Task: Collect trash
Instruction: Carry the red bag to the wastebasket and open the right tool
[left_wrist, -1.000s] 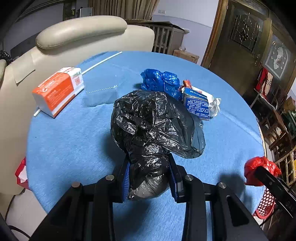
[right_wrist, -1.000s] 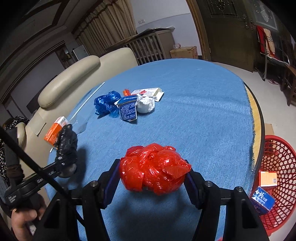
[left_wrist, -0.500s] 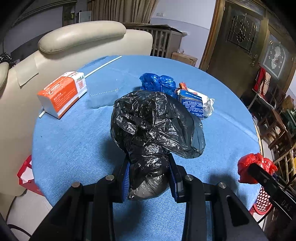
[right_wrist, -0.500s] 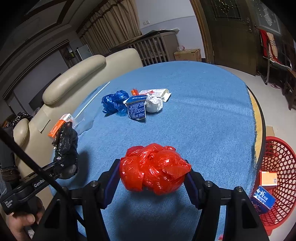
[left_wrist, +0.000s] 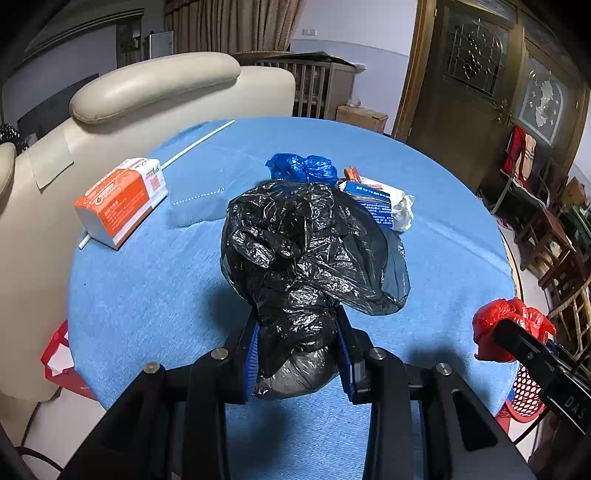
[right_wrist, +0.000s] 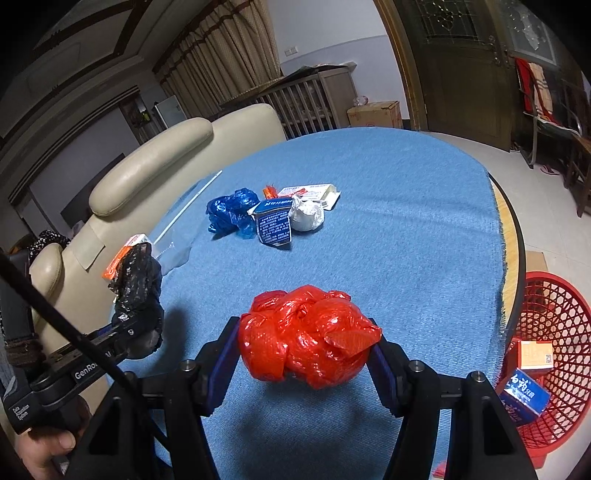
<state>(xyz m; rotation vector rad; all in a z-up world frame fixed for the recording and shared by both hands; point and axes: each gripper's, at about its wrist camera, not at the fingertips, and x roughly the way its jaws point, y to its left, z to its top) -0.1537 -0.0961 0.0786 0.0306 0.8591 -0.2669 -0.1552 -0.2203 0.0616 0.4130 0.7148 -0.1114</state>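
My left gripper (left_wrist: 297, 345) clamped on crumpled black bag (left_wrist: 306, 251), held above blue tablecloth (left_wrist: 147, 288). My right gripper (right_wrist: 304, 354) clamped on knotted red bag (right_wrist: 308, 334), also above cloth, near table edge. Red basket (right_wrist: 554, 325) on floor just beside, boxes inside. Blue bag (right_wrist: 231, 212), blue carton (right_wrist: 274, 223), white wad (right_wrist: 306, 216) clustered mid-table; orange-white box (left_wrist: 120, 199) at far left.

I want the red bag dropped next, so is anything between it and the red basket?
Nothing visible is. The right gripper holds the red bag above bare blue cloth, and the red basket stands open just past the table edge.
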